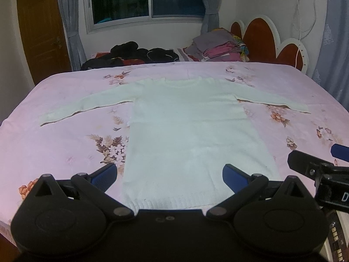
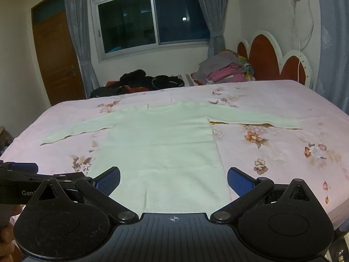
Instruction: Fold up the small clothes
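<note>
On pink floral bedspread (image 1: 65,113), white sweater (image 1: 187,131) lies flat, sleeves out; clothes piles (image 2: 152,83) nr window (image 2: 150,17). Left gripper (image 1: 170,175) & right gripper (image 2: 173,181) both spread wide, empty.

At the lower left of the right wrist view, white letters "Gen" stand on the black body of the left gripper (image 2: 19,168), cut off there. At the right edge of the left wrist view, a white "D" shows on the right gripper (image 1: 337,152).
</note>
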`<state>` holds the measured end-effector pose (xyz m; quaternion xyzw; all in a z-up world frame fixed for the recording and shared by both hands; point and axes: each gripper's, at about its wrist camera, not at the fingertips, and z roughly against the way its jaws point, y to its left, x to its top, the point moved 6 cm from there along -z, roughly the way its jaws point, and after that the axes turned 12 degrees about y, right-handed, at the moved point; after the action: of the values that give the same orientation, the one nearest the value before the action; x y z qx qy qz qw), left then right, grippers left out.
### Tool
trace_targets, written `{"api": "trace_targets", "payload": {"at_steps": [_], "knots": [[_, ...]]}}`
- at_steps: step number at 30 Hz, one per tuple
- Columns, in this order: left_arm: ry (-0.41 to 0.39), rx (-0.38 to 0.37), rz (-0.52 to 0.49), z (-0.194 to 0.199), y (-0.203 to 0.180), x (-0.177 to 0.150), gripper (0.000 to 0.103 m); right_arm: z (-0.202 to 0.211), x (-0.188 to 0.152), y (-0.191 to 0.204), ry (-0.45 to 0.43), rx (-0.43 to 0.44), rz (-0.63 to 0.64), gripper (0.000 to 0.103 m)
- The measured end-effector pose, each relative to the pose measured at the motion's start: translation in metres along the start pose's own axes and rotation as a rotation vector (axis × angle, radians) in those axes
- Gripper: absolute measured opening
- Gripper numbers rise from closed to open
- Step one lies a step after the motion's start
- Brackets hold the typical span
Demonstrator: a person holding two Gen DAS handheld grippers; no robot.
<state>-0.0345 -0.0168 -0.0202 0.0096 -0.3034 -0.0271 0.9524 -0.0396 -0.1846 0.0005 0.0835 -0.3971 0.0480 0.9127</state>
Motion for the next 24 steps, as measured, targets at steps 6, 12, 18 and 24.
{"api": "trace_targets", "payload": {"at_steps": [6,12,18,24], "knots": [[0.002,0.0,0.0,0.0001,0.0001,-0.0018,0.103,-0.0016,-0.0006,-0.0018,0.001,0.002,-0.001,0.103],[0.006,0.002,0.003,0.0001,0.0009,-0.0023,0.103,-0.0021,-0.0009,-0.0027,0.001,0.003,-0.001,0.103],[0.011,0.002,0.006,-0.0001,0.0011,-0.0007,0.103,-0.0039,0.0,-0.0006,0.006,0.004,0.005,0.103],[0.016,0.004,0.006,-0.0004,-0.0001,0.0001,0.103,-0.0045,0.0006,-0.0007,0.008,0.005,0.005,0.103]]}}
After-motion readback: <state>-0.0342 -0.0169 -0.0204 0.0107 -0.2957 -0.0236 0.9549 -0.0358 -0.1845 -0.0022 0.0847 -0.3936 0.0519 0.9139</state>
